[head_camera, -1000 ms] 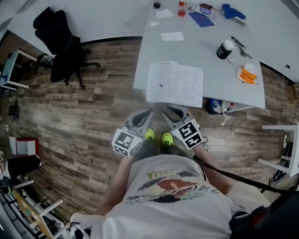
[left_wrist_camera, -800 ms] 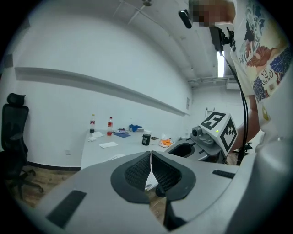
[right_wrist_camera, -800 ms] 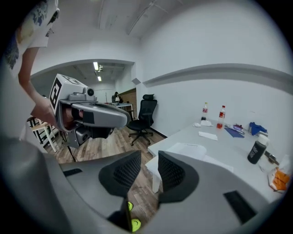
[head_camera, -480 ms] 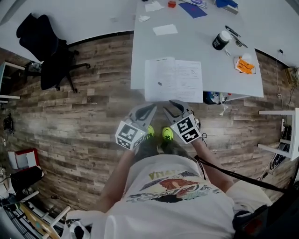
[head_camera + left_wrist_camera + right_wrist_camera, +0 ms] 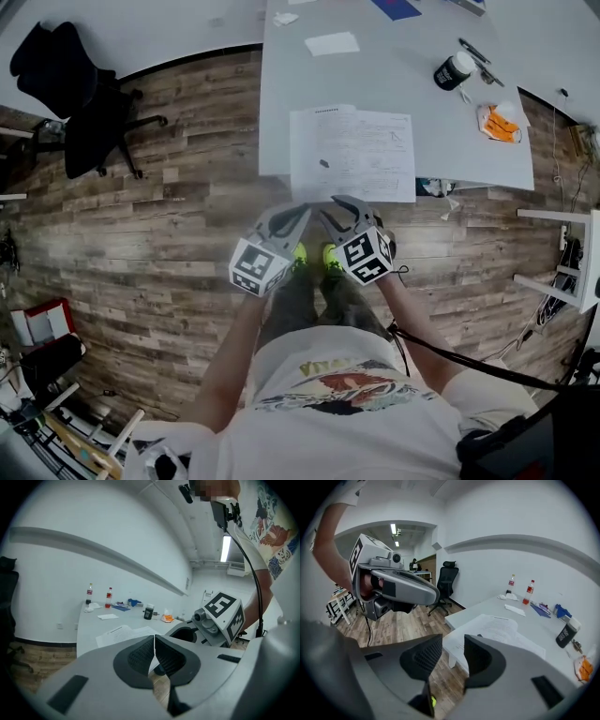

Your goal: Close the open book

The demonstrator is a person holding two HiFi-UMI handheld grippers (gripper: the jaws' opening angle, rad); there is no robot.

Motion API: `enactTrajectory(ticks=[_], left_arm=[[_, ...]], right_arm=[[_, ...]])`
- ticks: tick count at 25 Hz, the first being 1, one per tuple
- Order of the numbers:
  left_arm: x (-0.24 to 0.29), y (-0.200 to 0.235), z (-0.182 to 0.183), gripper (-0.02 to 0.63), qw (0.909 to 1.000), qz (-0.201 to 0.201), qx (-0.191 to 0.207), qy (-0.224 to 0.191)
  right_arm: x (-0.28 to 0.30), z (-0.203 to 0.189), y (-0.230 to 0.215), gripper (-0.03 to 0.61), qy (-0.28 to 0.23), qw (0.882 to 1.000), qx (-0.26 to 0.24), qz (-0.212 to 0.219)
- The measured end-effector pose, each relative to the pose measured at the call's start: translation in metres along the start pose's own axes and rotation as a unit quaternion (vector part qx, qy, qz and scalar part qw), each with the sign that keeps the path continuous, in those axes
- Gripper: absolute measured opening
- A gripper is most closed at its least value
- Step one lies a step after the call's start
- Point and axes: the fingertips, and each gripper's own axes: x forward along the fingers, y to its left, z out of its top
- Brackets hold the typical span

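Head view steeply down; gripper views forward; all share open book (image 5: 352, 155), table (image 5: 281, 84).

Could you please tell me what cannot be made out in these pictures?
Open book: its print is too small to read in every view.
Blue sheet: cut off by the head view's top edge.
Object under the table: head view, mostly hidden by it.
Orange item: too small to identify, head view.
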Motion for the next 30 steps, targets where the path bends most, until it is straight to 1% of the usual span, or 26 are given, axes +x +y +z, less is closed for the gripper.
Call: enactTrajectory(ticks=[6,13,16,20,25,30], left_arm=[[0.005,0.023,-0.028,0.014,0.9998,-0.001,-0.015,0.010],[0.010,0.043,-0.054,0.014,0.9996,0.001,-0.020,0.020],[0.011,0.050,-0.062,0.012,0.9994,0.002,-0.027,0.020],[0.006,0.058,-0.073,0.014,0.9991,0.001,-0.037,0.020],[0.002,0.066,-0.085,0.014,0.9986,-0.001,-0.045,0.028],[0.000,0.073,-0.093,0.014,0.9980,-0.006,-0.052,0.035]], right_arm=[[0.029,-0.027,-0.004,0.127,0.040,0.999,-0.030,-0.017],[0.058,-0.048,-0.012,0.141,0.079,0.992,-0.084,-0.047],[0.070,-0.059,-0.012,0.147,0.102,0.985,-0.123,-0.061],[0.087,-0.073,-0.006,0.149,0.131,0.976,-0.163,-0.066],[0.105,-0.087,-0.006,0.154,0.160,0.965,-0.192,-0.074],[0.117,-0.098,-0.005,0.190,0.183,0.955,-0.216,-0.086]])
